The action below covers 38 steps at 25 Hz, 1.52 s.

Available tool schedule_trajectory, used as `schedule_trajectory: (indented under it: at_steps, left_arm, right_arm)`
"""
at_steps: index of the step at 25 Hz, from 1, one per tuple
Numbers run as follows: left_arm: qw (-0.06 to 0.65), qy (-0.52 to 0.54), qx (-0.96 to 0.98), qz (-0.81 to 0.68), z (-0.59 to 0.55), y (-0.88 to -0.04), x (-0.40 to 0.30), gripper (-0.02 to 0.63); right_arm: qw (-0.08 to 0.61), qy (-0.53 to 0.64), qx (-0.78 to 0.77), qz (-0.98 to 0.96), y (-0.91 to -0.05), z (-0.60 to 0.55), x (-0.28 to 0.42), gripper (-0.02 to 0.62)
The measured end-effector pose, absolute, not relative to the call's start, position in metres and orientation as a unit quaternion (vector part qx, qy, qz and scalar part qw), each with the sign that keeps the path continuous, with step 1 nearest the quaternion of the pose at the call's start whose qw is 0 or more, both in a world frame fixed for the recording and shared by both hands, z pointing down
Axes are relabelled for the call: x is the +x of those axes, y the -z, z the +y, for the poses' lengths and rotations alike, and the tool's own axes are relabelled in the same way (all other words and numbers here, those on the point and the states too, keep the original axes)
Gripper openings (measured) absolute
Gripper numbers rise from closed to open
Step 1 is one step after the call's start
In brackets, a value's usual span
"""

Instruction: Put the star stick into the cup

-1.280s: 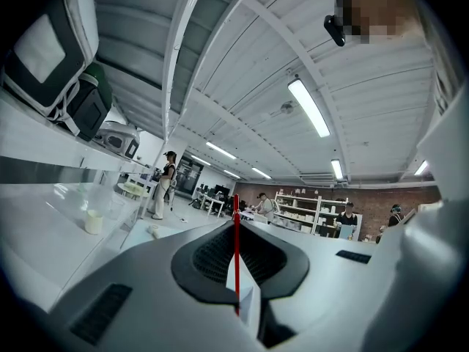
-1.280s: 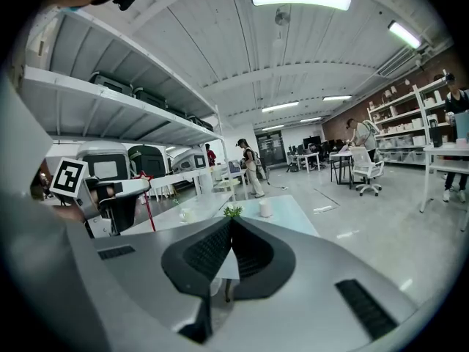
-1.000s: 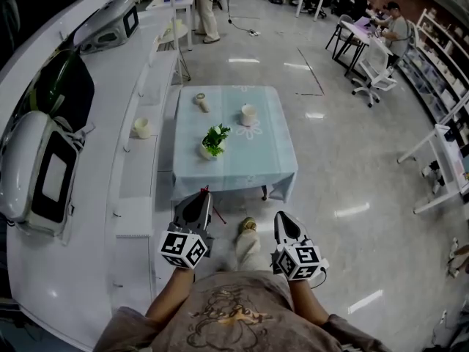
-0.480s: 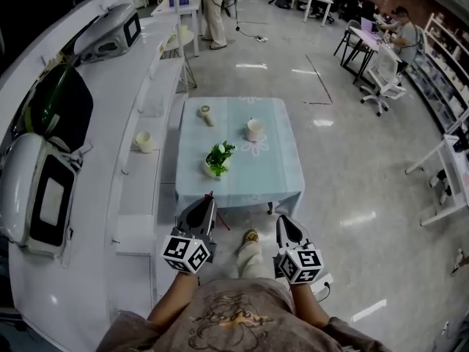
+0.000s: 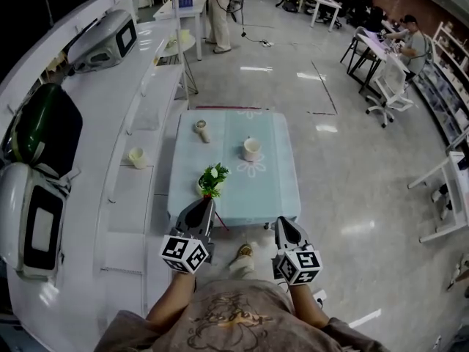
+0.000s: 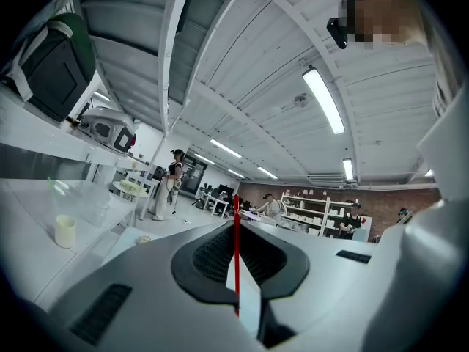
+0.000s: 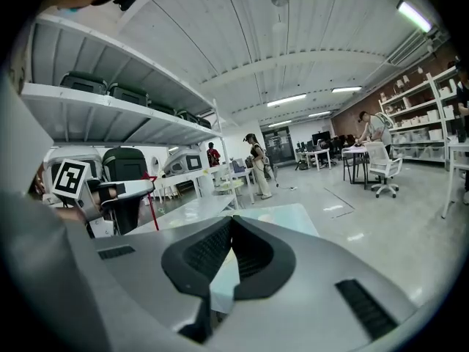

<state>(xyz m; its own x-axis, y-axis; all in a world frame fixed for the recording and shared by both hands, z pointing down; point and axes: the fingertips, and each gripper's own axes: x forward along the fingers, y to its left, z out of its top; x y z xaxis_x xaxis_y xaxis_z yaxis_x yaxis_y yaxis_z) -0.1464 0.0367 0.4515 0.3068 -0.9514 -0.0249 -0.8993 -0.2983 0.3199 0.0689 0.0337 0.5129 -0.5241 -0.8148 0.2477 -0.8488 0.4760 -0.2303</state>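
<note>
My left gripper (image 5: 201, 206) is shut on the thin red star stick (image 6: 236, 259), which stands upright between its jaws in the left gripper view. In the right gripper view the stick (image 7: 152, 200) rises from the left gripper (image 7: 121, 191), its star at the top. The stick (image 5: 219, 221) also shows in the head view as a red sliver beside the jaws. A white cup (image 5: 251, 149) stands upright on the low table (image 5: 275, 196) with the pale blue cloth, well ahead of both grippers. My right gripper (image 5: 283, 223) is shut with nothing in it, jaw tips meeting (image 7: 231, 222).
A small potted plant (image 5: 212, 180) stands at the table's near left edge, and a pale cylinder (image 5: 201, 130) at its far left. A long white counter (image 5: 135, 196) with cases and a cup (image 5: 136, 158) runs along the left. People and desks are far behind.
The table has drawn nearer in the head view as I walk towards it. Both grippers keep the same pose, the left still shut on the stick.
</note>
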Motion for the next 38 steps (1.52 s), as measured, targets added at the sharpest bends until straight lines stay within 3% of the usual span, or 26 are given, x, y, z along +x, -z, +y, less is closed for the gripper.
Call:
schedule_trajectory:
  at_steps: [15,38]
  left_arm:
    - [0.119,0.107,0.774,-0.613,-0.085,-0.444,-0.122,0.034]
    - [0.110,0.106,0.793,-0.590,-0.186,-0.424,-0.129,0.034]
  right_arm:
    - [0.054,-0.160,0.455,-0.875,-0.504,-0.102,0.098,0.002]
    - [0.041,-0.166,0.480,-0.861,-0.501,-0.184,0.095,0.002]
